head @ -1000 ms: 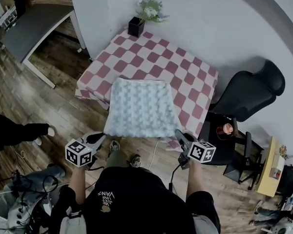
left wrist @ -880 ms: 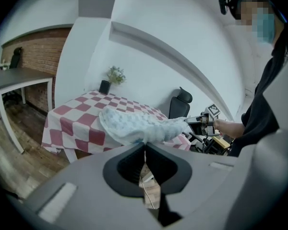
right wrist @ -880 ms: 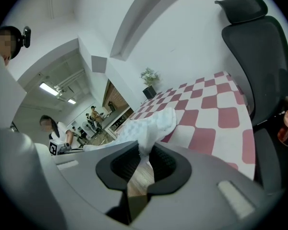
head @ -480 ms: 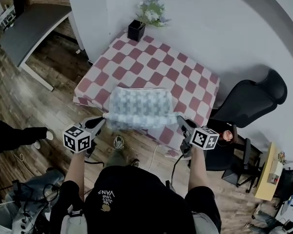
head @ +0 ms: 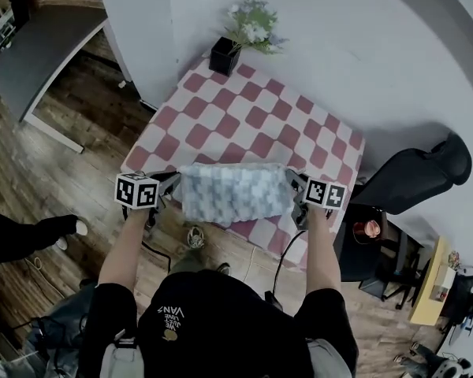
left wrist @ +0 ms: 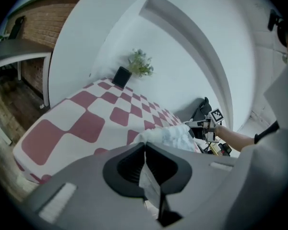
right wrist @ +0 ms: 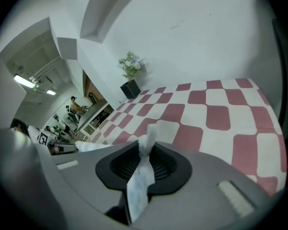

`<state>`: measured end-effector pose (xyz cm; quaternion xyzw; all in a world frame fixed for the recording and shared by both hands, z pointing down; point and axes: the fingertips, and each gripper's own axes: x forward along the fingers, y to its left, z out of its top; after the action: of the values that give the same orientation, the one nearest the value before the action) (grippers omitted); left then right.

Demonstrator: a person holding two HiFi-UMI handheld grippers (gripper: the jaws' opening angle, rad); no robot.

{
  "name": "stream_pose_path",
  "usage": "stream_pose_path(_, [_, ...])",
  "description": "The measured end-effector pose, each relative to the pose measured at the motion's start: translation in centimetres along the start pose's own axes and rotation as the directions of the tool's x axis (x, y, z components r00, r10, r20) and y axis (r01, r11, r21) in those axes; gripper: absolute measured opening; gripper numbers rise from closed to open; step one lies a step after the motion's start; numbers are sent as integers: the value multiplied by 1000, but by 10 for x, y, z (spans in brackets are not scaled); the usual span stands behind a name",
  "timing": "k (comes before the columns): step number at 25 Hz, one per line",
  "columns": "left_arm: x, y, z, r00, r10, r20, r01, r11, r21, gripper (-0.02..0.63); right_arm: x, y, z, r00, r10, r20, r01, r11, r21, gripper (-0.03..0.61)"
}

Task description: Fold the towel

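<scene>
A pale blue-and-white patterned towel [head: 235, 193] hangs stretched between my two grippers over the near edge of the checked table [head: 260, 116]. My left gripper [head: 173, 184] is shut on the towel's left corner, and a thin fold of the towel [left wrist: 150, 181] shows pinched between its jaws. My right gripper [head: 292, 186] is shut on the right corner, with a strip of the towel [right wrist: 143, 169] sticking up out of its jaws. The towel's lower part droops below the table edge.
A red-and-white checked cloth covers the table. A black pot with a flowering plant [head: 230, 47] stands at the table's far corner by the white wall. A black office chair [head: 414, 176] is at the right. Wooden floor [head: 71, 140] lies at the left.
Both grippers have carried the towel's near edge up and forward toward the table. The towel, earlier spread flat and hanging long, now shows as a shorter band over the table's near edge.
</scene>
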<state>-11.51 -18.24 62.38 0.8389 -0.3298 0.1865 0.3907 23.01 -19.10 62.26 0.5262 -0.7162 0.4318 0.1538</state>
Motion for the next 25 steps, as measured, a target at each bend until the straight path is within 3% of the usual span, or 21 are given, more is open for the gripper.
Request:
stream_pose_path(6, [29,25,-11,995,-57,-81,44,987,-153,11,42,-21,-3,991,-97,-94,100,995,23,84])
stream_pose_path(9, [36,32,-18,993,-66,-98,44,976,-212,12,54,-24,-4,988,-110,-104,116,992,52,124])
stream_pose_path(12, [37,33,-22,992,-95,-81,69,957,-282,14,55,-18,-4,996,-17,-86,28,991,133,180])
stream_pose_path(15, [27,33,-24,992,-127,-24,110,927,-359,164,41,-10,-2,994,104,-46,-92,973,209,281])
stream_pose_path(16, [21,34,-26,991,-130,-7,118,921,-371,195,34,-11,-2,992,123,-35,-113,970,217,319])
stream_pose_path(21, [-9,32,-40,994,-92,52,104,926,-364,229,3,-31,-13,992,129,-12,-124,966,225,325])
stream_pose_path(25, [-22,19,-44,990,-51,128,92,938,-335,261,5,-34,-45,985,134,-110,-112,976,189,341])
